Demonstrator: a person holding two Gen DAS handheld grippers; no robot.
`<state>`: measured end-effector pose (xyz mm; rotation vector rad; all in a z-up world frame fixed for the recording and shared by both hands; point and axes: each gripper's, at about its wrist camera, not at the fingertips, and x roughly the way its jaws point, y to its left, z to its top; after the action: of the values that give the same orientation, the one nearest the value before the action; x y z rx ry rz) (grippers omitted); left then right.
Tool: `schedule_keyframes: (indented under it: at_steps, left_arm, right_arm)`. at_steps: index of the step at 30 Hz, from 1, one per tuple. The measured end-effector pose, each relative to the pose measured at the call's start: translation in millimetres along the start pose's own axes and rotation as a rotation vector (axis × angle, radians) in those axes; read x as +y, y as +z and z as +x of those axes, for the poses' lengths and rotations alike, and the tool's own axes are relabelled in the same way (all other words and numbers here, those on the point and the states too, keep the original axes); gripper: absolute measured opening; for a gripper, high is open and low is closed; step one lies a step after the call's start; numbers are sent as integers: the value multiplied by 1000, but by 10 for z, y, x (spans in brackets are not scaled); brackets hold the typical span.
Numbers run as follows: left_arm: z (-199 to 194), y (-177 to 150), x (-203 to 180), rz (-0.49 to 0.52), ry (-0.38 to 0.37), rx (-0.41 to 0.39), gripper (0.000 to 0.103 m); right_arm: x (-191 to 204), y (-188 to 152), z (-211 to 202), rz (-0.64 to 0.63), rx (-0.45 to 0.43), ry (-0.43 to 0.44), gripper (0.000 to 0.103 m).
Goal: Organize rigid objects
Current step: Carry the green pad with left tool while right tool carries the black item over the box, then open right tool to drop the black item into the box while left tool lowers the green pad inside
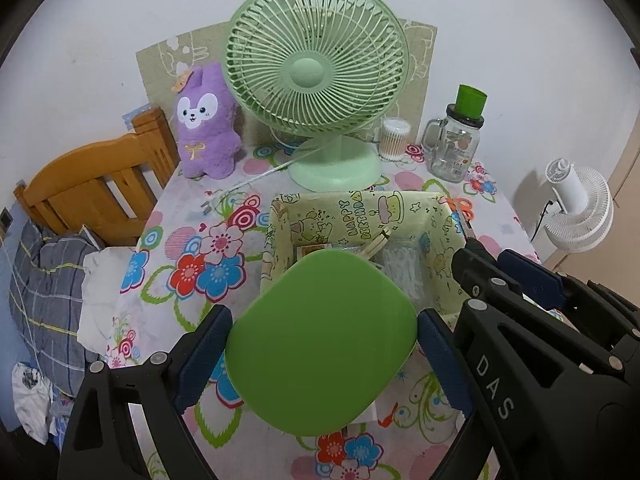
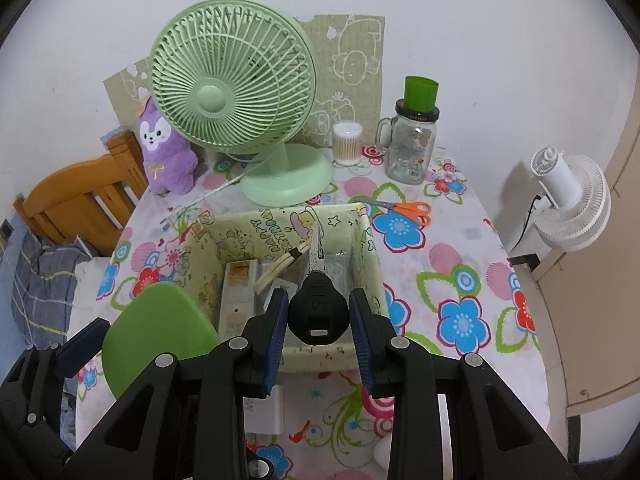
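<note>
My left gripper is shut on a flat green rounded-square case, held above the near edge of a yellow cartoon-print storage box. The case also shows in the right wrist view. My right gripper is shut on a black-handled tool with a grey metal blade, its blade pointing into the box. The box holds a white remote-like item, a wooden clip and clear packets. The right gripper shows at the right in the left wrist view.
A green desk fan, purple plush, cotton swab jar and glass mug jar stand at the table's back. Orange scissors lie right of the box. A white charger lies near me. A wooden headboard is at the left.
</note>
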<state>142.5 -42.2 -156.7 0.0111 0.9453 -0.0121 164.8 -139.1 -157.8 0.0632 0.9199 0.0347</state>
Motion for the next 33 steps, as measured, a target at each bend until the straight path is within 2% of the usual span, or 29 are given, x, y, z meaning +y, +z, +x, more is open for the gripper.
schedule_keyframes:
  at_steps: [17,25,29,33]
  left_arm:
    - [459,156,-18,0,-10,63,94]
    - [571,182,-55,-2,-31,89,94]
    - [602,243,-88,2,-45,87,94]
    - [653,314,-123,4,-55,82,94]
  right_arm:
    - [-34,148,532,18,84,3,35]
    - [-83,163,637,22,106,-14,36]
    - [-134,213,642,34,99,-34,55]
    - [-180,281,648,42,84,-59,58]
